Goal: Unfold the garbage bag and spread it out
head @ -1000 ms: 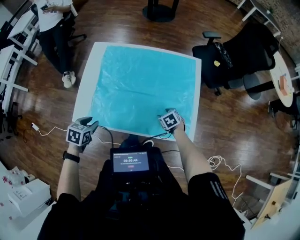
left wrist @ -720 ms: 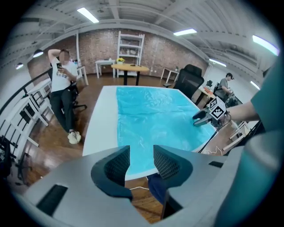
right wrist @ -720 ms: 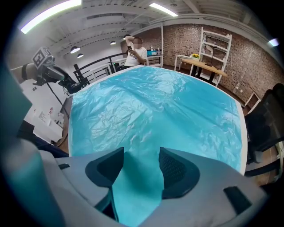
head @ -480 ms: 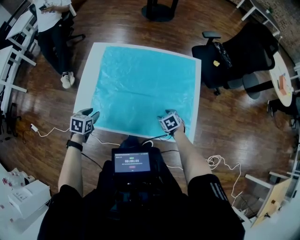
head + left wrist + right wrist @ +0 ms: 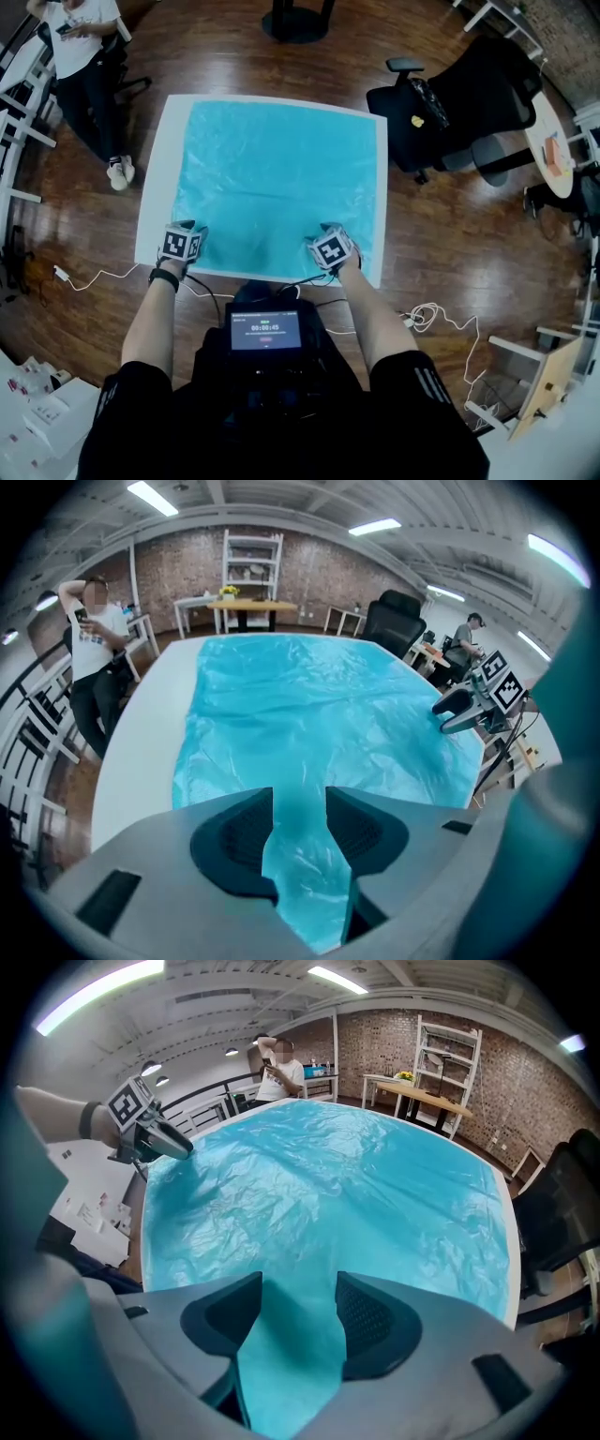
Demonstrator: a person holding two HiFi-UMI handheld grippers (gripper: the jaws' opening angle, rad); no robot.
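Observation:
The cyan garbage bag (image 5: 277, 178) lies unfolded and nearly flat over the white table (image 5: 153, 202), with light wrinkles. My left gripper (image 5: 187, 230) is at the bag's near left edge. Its jaws are opening, and in the left gripper view (image 5: 300, 803) a strip of the film runs through the gap without being pinched. My right gripper (image 5: 328, 232) rests at the bag's near right edge. Seen from its own camera (image 5: 298, 1297), it stands open with the film between the jaws. Each gripper shows in the other's view: the right gripper (image 5: 459, 710) and the left gripper (image 5: 169, 1143).
A black office chair (image 5: 450, 103) stands off the table's right side and a person (image 5: 84, 47) stands off its far left corner. A round pedestal base (image 5: 295, 19) is beyond the far edge. White cables (image 5: 431, 323) lie on the wooden floor near my feet.
My left gripper has moved from off the table's front left corner rightward and forward onto the bag's near edge. The right gripper has stayed at the near right edge.

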